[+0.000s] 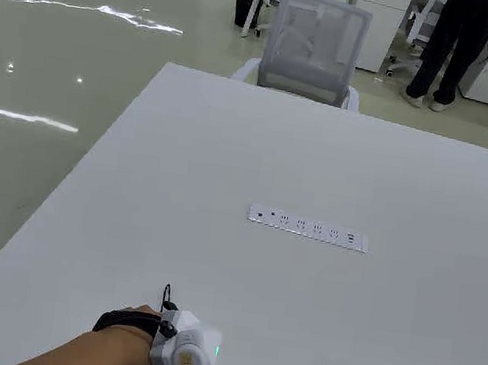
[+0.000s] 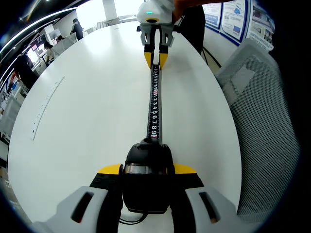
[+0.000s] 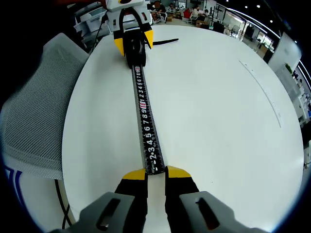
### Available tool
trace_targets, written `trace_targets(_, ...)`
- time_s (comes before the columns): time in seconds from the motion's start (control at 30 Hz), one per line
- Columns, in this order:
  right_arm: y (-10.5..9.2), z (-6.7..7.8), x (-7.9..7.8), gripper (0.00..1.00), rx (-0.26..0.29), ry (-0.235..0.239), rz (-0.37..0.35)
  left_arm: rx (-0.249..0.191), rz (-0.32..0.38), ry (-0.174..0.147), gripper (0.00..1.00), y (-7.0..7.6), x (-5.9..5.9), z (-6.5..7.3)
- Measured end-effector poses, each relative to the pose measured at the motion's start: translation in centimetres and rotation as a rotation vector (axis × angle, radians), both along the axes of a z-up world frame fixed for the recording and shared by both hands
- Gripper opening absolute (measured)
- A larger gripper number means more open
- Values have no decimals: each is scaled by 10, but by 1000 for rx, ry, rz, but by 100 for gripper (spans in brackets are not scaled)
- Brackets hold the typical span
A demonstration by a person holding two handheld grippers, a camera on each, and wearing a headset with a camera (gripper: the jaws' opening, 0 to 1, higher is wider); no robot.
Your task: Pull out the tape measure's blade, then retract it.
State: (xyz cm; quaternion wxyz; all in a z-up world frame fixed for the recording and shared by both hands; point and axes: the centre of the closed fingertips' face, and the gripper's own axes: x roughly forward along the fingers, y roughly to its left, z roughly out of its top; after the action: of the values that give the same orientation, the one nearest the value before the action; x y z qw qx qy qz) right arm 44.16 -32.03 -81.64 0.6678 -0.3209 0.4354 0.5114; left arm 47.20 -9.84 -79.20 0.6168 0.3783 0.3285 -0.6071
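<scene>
The tape measure's black case (image 2: 147,158) sits clamped between the yellow-tipped jaws of the left claw (image 2: 147,169), which is closed on its sides. Its blade (image 2: 154,102) is drawn out in a straight line, numerals facing up, to the right claw (image 3: 155,172), whose jaws are pinched together on the blade's end. The whole stretch lies over the white counter (image 1: 229,162) well apart from the power strip (image 1: 308,228), on the person's side of it and running roughly parallel to it. In the right gripper view a black cable (image 3: 165,42) lies on the counter just beside the case, on the side toward the power strip. A grey mesh chair (image 2: 262,111) stands off the counter's edge on the blade's side away from the power strip. In the head view a hand (image 1: 118,350) shows nearer than the power strip, and another mesh chair (image 1: 314,48) and a standing person (image 1: 455,48) are beyond it, past the counter's far edge.
</scene>
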Motion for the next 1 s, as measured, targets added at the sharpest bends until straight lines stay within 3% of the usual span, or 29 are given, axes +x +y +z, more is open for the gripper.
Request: trace_targets(1.0, -14, 2, -4, 11, -7, 6, -12, -4, 2, 0, 33, 0, -1, 1)
